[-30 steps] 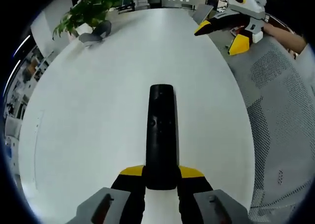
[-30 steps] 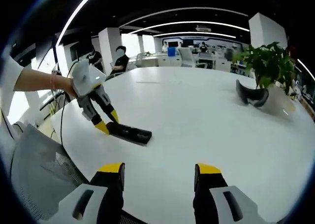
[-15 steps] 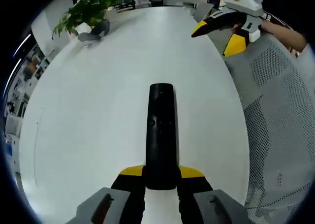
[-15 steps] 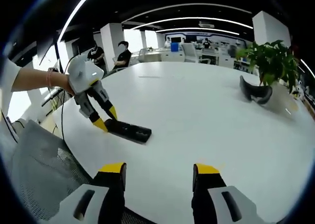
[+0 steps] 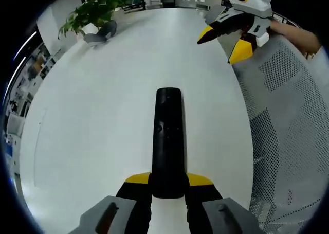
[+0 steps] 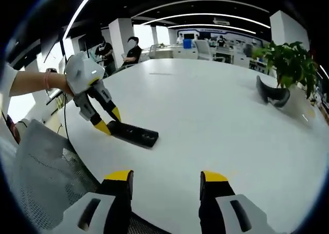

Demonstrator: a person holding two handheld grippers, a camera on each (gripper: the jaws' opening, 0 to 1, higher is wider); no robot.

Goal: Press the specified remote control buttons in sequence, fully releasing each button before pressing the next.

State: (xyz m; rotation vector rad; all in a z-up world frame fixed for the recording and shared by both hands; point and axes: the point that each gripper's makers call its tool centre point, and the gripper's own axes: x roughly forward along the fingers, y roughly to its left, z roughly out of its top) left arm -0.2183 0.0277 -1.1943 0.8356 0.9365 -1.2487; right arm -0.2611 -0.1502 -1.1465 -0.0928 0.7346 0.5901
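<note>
A long black remote control lies flat on the white table, pointing away from me. My left gripper is shut on its near end, one yellow tip on each side. In the right gripper view the same remote lies near the table's left edge with the left gripper clamped on its end, held by a hand. My right gripper stands open over the table's near edge with nothing between its jaws. It also hangs open in the air at the table's far right side.
A potted green plant and a dark curved object stand at the table's far end. A grey mesh chair sits against the table edge. People sit at desks in the background.
The right gripper has drifted slightly inward toward the table, still open. The left gripper keeps its hold on the remote, which has not moved.
</note>
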